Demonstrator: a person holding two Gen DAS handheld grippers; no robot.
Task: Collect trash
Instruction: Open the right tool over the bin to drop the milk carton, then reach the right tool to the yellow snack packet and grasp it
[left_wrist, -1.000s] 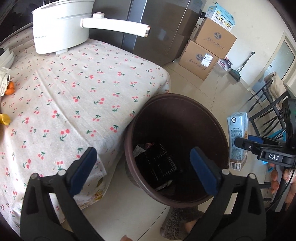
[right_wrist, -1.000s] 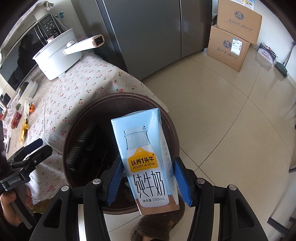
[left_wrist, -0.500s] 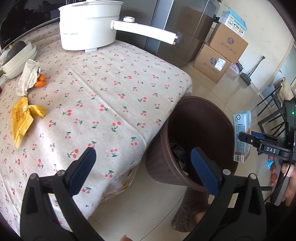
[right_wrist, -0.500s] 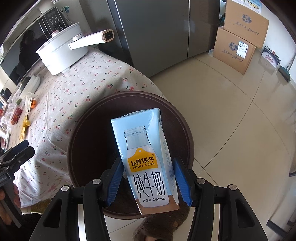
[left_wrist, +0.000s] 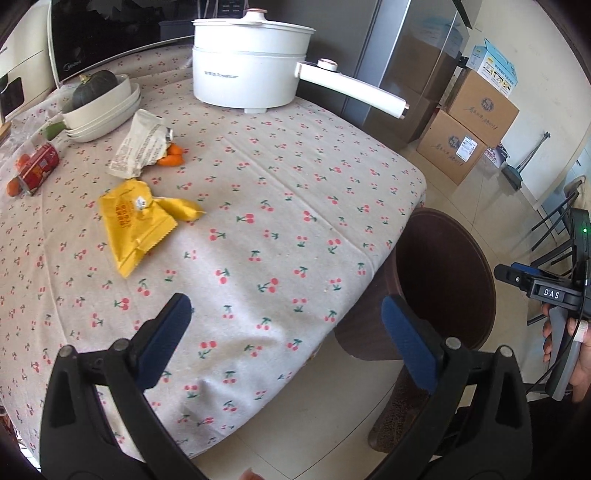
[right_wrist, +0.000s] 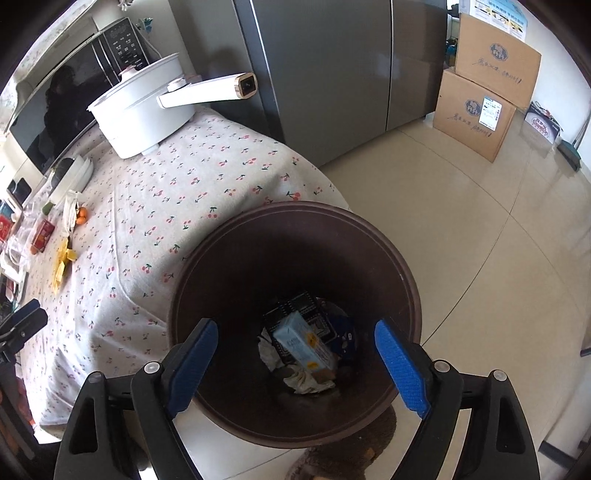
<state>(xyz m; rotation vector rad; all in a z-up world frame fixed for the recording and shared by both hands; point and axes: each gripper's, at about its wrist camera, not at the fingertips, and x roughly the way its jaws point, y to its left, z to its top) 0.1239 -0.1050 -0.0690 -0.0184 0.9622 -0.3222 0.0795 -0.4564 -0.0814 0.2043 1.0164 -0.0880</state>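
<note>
A brown round bin stands on the floor by the table corner; it also shows in the left wrist view. A light blue milk carton lies inside it on other trash. My right gripper is open and empty above the bin. My left gripper is open and empty over the cherry-print tablecloth. A yellow wrapper, a white wrapper and a red can lie on the table, farther left.
A white electric pot with a long handle stands at the table's far side. Stacked white dishes with a dark squash sit at the back left. Cardboard boxes and a grey fridge stand beyond the bin.
My right gripper opened and let go of the milk carton, which now lies in the bin. My left gripper swung left from above the bin to over the table.
</note>
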